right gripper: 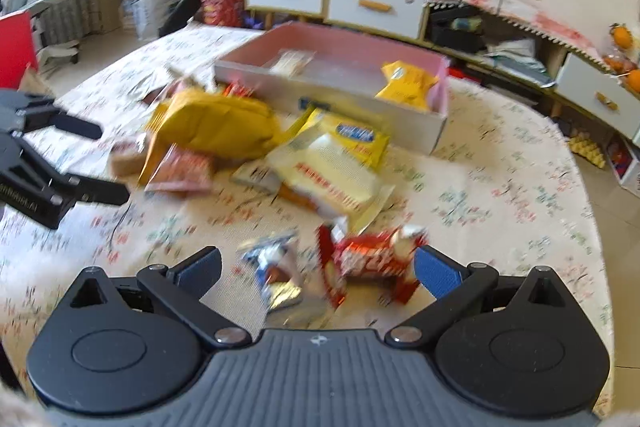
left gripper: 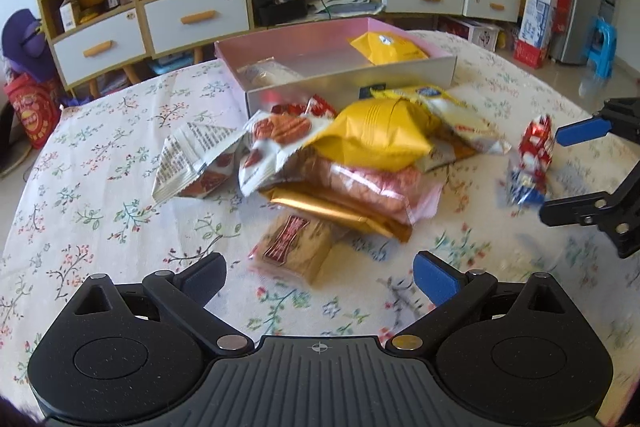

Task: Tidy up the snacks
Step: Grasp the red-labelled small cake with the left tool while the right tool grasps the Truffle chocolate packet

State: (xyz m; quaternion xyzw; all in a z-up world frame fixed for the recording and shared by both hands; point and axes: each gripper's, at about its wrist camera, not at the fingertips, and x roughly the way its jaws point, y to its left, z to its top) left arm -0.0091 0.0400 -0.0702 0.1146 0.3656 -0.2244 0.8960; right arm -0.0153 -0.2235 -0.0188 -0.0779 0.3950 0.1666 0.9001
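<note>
A pile of snack packets lies on the flowered tablecloth in front of a pink-lined box [left gripper: 352, 89] [right gripper: 400, 131]. The box holds a yellow packet [left gripper: 386, 47] [right gripper: 408, 85] and a clear-wrapped snack [left gripper: 268, 73] [right gripper: 292, 61]. A big yellow bag [left gripper: 376, 133] [right gripper: 216, 125] tops the pile. A brown biscuit pack [left gripper: 294, 247] lies just ahead of my open, empty left gripper [left gripper: 320, 277]. My right gripper [right gripper: 318, 273] [left gripper: 556, 173] is open, with a red packet [right gripper: 372, 259] [left gripper: 536, 147] and a blue-silver packet [right gripper: 276, 267] [left gripper: 522, 185] between its fingers.
A white-and-red printed packet [left gripper: 192, 163] lies left of the pile, a yellow-white packet [right gripper: 332, 171] on its right. The round table's edge [right gripper: 592, 227] curves on the right. Cabinets with white drawers [left gripper: 196, 17] stand behind the table.
</note>
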